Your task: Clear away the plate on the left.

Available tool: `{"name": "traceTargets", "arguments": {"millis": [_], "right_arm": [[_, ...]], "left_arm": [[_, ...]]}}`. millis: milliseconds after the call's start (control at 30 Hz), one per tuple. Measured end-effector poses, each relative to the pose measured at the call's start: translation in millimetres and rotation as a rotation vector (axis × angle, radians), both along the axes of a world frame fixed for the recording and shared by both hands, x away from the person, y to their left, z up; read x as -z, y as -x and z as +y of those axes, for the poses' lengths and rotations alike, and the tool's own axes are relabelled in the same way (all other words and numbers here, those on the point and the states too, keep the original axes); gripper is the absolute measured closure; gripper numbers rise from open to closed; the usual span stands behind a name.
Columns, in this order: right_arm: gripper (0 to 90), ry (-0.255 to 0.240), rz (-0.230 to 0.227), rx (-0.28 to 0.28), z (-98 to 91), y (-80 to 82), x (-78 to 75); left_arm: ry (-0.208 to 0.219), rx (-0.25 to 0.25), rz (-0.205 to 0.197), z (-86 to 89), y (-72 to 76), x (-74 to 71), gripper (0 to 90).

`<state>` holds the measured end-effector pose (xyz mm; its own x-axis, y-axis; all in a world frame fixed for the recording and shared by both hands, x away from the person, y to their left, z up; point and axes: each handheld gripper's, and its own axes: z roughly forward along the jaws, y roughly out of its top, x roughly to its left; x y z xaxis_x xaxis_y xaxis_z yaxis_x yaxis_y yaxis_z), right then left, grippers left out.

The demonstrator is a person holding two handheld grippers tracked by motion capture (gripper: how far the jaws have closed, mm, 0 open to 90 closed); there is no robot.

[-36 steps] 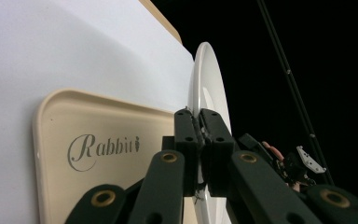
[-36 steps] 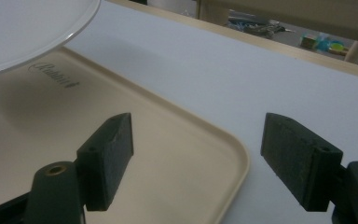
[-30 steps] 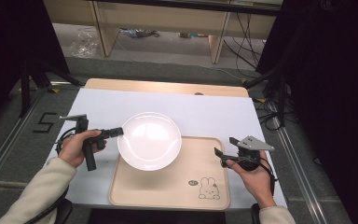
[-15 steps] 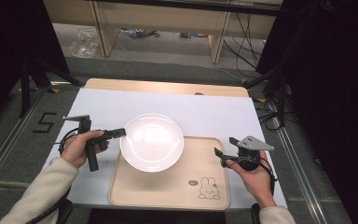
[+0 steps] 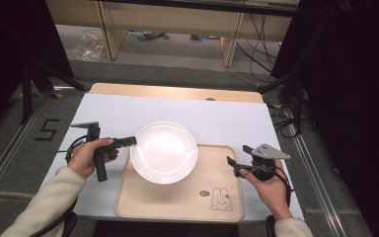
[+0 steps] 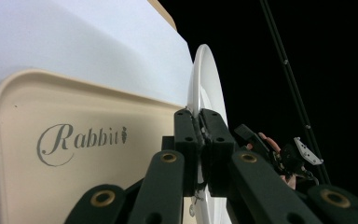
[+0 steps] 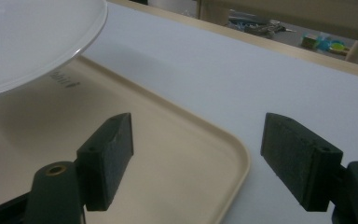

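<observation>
A round white plate (image 5: 164, 152) hangs just above the left part of a beige tray (image 5: 187, 202), partly reaching past the tray's far edge. My left gripper (image 5: 131, 141) comes in from the left and is shut on the plate's left rim. In the left gripper view the jaws (image 6: 199, 116) pinch the plate (image 6: 205, 84) edge-on, with the tray (image 6: 74, 107) behind. My right gripper (image 5: 230, 165) rests at the tray's right edge, open and holding nothing. In the right gripper view, the gripper (image 7: 198, 154) shows wide-apart pads over the tray corner (image 7: 168, 140), and the plate (image 7: 28, 37) floats at the upper left.
The tray lies on a white table cover (image 5: 217, 116) near the front edge, with a wooden strip (image 5: 177, 92) along the far side. A rabbit drawing (image 5: 220, 199) marks the tray's near right corner. Dark curtains and cables flank the table.
The plate, held by my left gripper, has drifted slightly to the right over the tray. The right gripper has stayed where it was.
</observation>
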<state>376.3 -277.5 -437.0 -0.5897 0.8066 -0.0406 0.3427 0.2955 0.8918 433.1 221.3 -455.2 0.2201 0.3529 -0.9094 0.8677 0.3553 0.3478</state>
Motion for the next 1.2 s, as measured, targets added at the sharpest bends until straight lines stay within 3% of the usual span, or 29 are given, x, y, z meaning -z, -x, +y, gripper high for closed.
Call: {"name": "traceTargets", "arguments": {"millis": [1200], "right_arm": [[26.1,0.0,0.0,0.002,-0.3,0.0,0.0]], "left_arm": [[-0.004,0.057,0.019,-25.2,-0.8,3.1,85.7]]}}
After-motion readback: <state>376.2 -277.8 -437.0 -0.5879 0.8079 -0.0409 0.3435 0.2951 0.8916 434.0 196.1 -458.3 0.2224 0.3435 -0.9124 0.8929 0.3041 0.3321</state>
